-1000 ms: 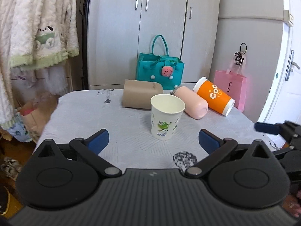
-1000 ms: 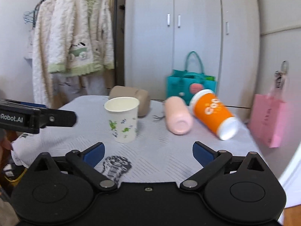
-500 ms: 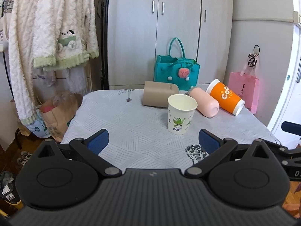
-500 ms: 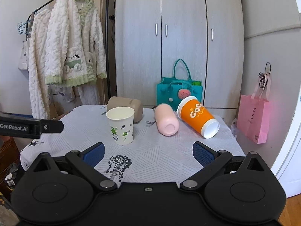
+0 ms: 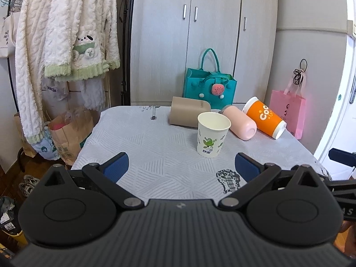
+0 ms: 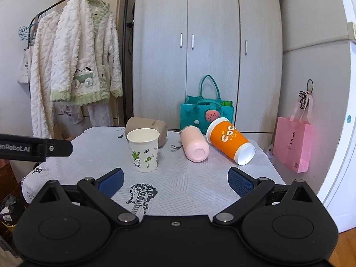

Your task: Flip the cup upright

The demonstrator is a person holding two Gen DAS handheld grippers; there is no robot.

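Note:
A white paper cup with green leaf prints (image 5: 212, 134) (image 6: 144, 150) stands upright on the table (image 5: 155, 155) (image 6: 200, 178). Behind it lie three cups on their sides: a beige one (image 5: 188, 114) (image 6: 149, 125), a pink one (image 5: 241, 123) (image 6: 194, 146) and an orange one (image 5: 264, 118) (image 6: 231, 142). My left gripper (image 5: 181, 166) is open and empty, held back from the table's near edge. My right gripper (image 6: 175, 181) is open and empty, also at the near edge. The left gripper's body shows at the left of the right wrist view (image 6: 35, 148).
A teal bag (image 5: 210, 89) (image 6: 207, 113) stands behind the table by the grey wardrobe (image 5: 200, 33). A pink bag (image 5: 288, 111) (image 6: 293, 143) hangs at the right. Fluffy clothes (image 5: 66, 33) hang on a rack at the left, with paper bags (image 5: 69, 131) on the floor.
Both grippers have pulled back and away from the table; the cups look smaller and farther. The paper cup stays upright where it was. Both stay open.

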